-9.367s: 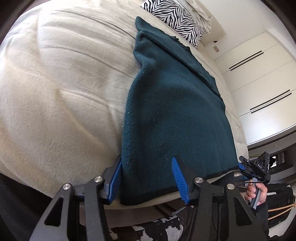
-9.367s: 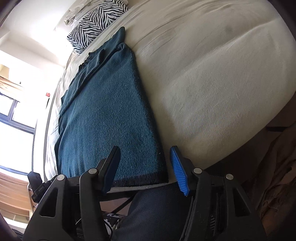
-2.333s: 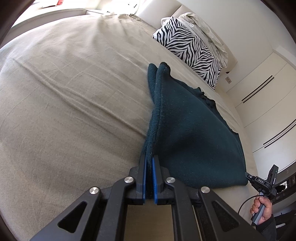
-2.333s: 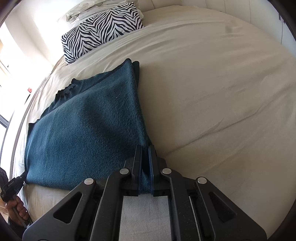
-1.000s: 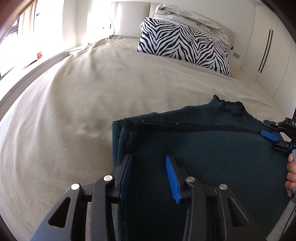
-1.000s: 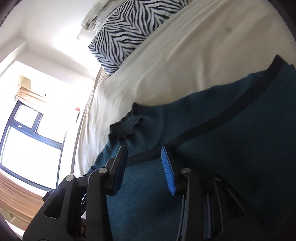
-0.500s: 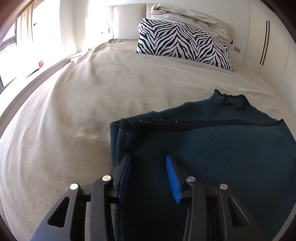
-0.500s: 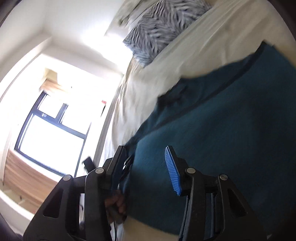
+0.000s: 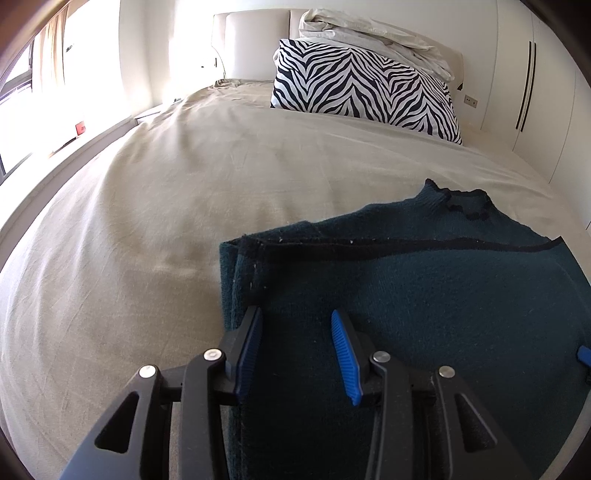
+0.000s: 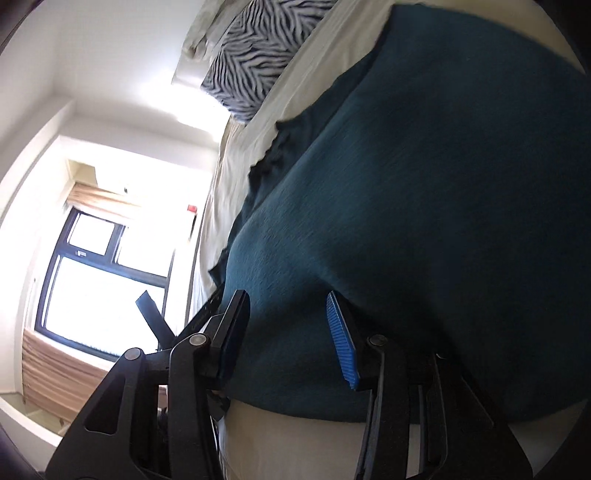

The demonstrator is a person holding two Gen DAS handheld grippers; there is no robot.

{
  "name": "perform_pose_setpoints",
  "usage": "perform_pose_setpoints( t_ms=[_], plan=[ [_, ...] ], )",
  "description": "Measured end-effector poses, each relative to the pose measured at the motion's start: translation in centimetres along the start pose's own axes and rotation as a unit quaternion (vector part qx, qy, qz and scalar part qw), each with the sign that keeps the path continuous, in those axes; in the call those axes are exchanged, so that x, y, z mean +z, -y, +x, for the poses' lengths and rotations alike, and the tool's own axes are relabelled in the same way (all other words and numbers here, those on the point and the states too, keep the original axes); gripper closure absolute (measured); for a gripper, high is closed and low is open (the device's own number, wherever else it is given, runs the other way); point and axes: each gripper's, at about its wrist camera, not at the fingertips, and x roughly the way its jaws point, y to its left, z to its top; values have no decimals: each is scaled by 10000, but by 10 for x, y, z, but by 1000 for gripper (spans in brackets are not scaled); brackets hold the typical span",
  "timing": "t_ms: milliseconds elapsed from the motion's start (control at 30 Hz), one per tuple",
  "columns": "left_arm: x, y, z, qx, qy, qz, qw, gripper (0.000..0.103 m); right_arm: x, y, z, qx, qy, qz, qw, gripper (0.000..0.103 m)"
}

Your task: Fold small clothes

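A dark teal knit garment (image 9: 424,295) lies folded over on the beige bed (image 9: 184,206), its hem edge laid across near the collar. My left gripper (image 9: 295,343) is open and empty just above the garment's left folded edge. In the right wrist view the same garment (image 10: 424,192) fills the frame. My right gripper (image 10: 286,332) is open and empty over the garment near the bed's front edge. A blue pad of the right gripper (image 9: 583,355) shows at the far right of the left wrist view.
A zebra-print pillow (image 9: 362,88) with a crumpled white duvet (image 9: 373,35) on it stands at the headboard. White wardrobe doors (image 9: 532,81) line the right wall. A window (image 10: 107,273) is on the left side of the room. Bare bed sheet lies left of the garment.
Both grippers carried the hem up over the garment, folding it in half, then opened and let go. In the last second the right gripper pulled back toward the near edge; the left stayed almost still.
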Motion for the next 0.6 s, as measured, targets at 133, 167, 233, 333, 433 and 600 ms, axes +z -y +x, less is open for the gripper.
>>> perform_pose_setpoints(
  t_ms=[133, 167, 233, 333, 433, 600],
  plan=[
    [1, -2, -8, -67, -140, -107, 9998, 61, 8, 21, -47, -264, 645, 447, 9966, 61],
    [0, -3, -15, -177, -198, -276, 9993, 61, 7, 18, -53, -371, 693, 412, 9961, 61],
    [-7, -4, -36, -579, -244, -654, 9959, 61, 0, 6, -51, -468, 581, 248, 9969, 58],
    [-23, 16, -74, -1309, -145, -819, 9879, 61, -16, -20, -30, -41, 260, 156, 9995, 58],
    [-41, 43, -90, -2036, -347, -776, 9754, 59, -43, -56, 13, 345, -228, 39, 9991, 58],
    [-75, 30, -61, -2103, -851, -1180, 9668, 66, -75, -67, 68, 426, -948, 164, 9945, 58]
  ],
)
